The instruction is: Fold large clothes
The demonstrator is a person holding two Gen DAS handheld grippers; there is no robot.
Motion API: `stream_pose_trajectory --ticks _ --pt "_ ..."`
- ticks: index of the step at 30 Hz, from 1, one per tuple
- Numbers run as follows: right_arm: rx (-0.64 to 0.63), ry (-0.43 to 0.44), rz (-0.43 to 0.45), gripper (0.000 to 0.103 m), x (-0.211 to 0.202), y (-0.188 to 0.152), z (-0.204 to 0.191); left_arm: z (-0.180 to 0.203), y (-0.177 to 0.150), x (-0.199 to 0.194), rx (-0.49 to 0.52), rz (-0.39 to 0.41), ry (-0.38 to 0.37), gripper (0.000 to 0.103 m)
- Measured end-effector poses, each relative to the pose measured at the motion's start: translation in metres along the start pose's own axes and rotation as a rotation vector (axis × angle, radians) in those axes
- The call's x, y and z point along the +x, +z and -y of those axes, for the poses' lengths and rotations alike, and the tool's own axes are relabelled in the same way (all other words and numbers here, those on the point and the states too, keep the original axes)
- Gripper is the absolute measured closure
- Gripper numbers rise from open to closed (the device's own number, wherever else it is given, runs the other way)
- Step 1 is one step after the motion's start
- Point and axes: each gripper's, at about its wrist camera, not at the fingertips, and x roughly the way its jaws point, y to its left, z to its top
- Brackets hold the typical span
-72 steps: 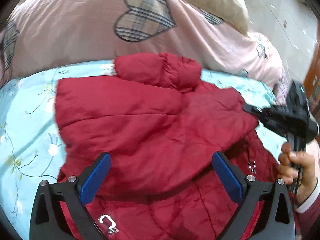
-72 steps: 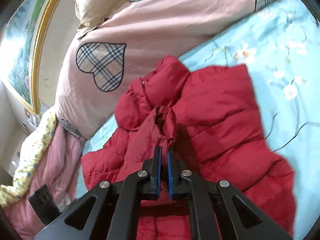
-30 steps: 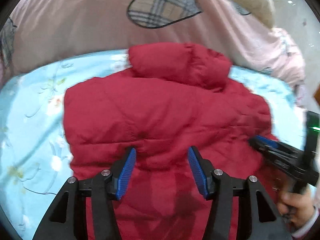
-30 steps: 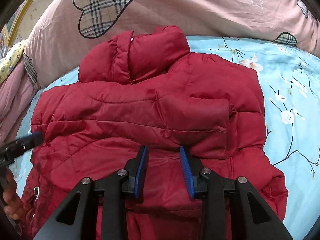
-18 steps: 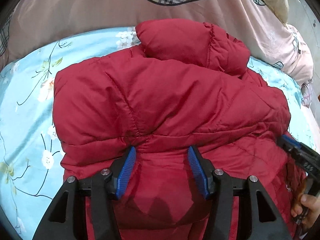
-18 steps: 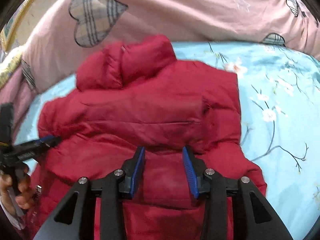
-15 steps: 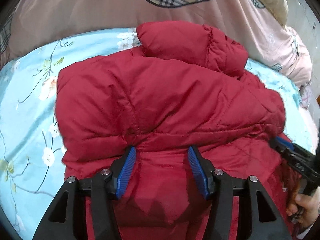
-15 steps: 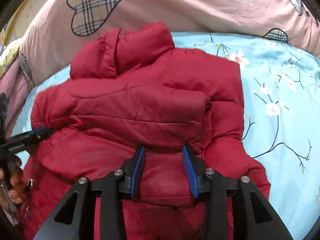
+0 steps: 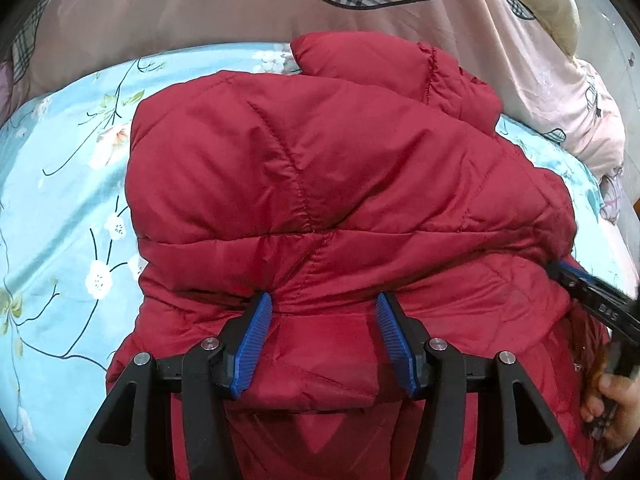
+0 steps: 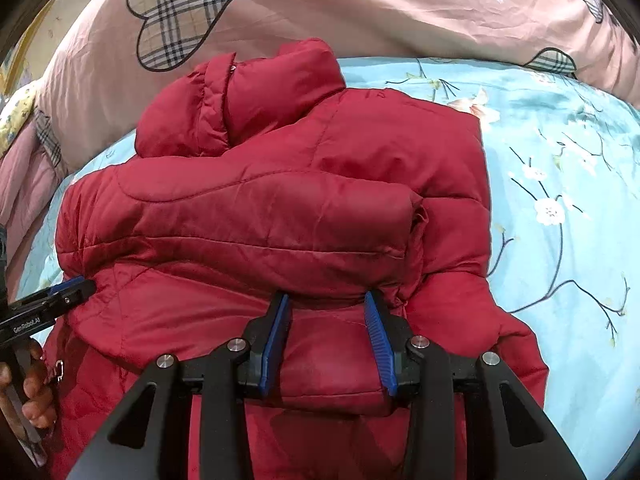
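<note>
The bed [image 10: 568, 168], covered with a pale blue flowered sheet, carries a red padded jacket [image 9: 320, 184] that lies across its middle, collar [image 10: 260, 96] toward the pink quilt [image 10: 360, 8] heaped at the far side. The jacket looks bulky but light, soft and springy, with a smooth shell that is likely to slide on itself, so a fold will probably puff back up unless it is pressed flat. Both sleeves [image 10: 248, 216] lie folded across the chest, and the lower body runs toward the cameras. The best hold, to my eye, is low on the body or at the hem, pinching a thick fold at a stitched seam, not the slick surface. Open sheet shows on both sides of the jacket, with more room on the right; the quilt crowds the collar end. The left tool [image 9: 322, 340] is partly open, holding nothing, its tips at the sleeve edge. The right tool [image 10: 326, 340] is likewise partly open and empty.
</note>
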Motion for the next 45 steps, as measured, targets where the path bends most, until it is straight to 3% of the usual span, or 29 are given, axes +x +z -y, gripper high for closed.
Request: stream_pose_trajectory --ticks 2,5,9,12,18,21,27,32,39,45 --pt "-0.049 -0.049 0.027 0.060 -0.011 0.002 -0.018 0.002 0.001 0.001 0.009 0.000 0.007 0.047" --pt "-0.074 0.004 0.042 0.059 -0.019 0.003 -0.036 0.003 0.000 0.002 0.017 0.000 0.007 0.047" --pt "-0.125 -0.087 -0.012 0.046 0.002 0.000 -0.039 0.005 -0.001 0.002 0.042 -0.002 0.011 0.046" --pt "-0.054 -0.024 -0.023 0.043 0.009 0.001 -0.018 0.005 0.000 0.001 0.045 -0.012 0.007 0.046" --pt "-0.026 -0.002 -0.022 0.042 0.000 0.004 -0.016 -0.001 -0.005 -0.029 0.005 -0.001 -0.017 0.045" --pt "0.042 0.048 -0.025 0.042 -0.014 0.005 -0.007 -0.006 -0.018 -0.049 -0.017 0.017 0.011 0.034" --pt "0.061 0.093 -0.018 0.042 -0.042 -0.004 -0.006 -0.019 -0.055 -0.079 -0.096 0.008 0.036 0.033" --pt "0.063 0.128 -0.026 0.042 -0.070 -0.027 -0.004 -0.033 -0.088 -0.104 -0.180 -0.007 0.014 0.033" --pt "0.080 0.132 -0.050 0.037 -0.113 -0.061 0.013 -0.053 -0.118 -0.147 -0.234 -0.012 -0.003 0.033" --pt "0.102 0.082 -0.054 0.031 -0.149 -0.087 0.041 -0.060 -0.142 -0.183 -0.244 -0.022 -0.014 0.032"
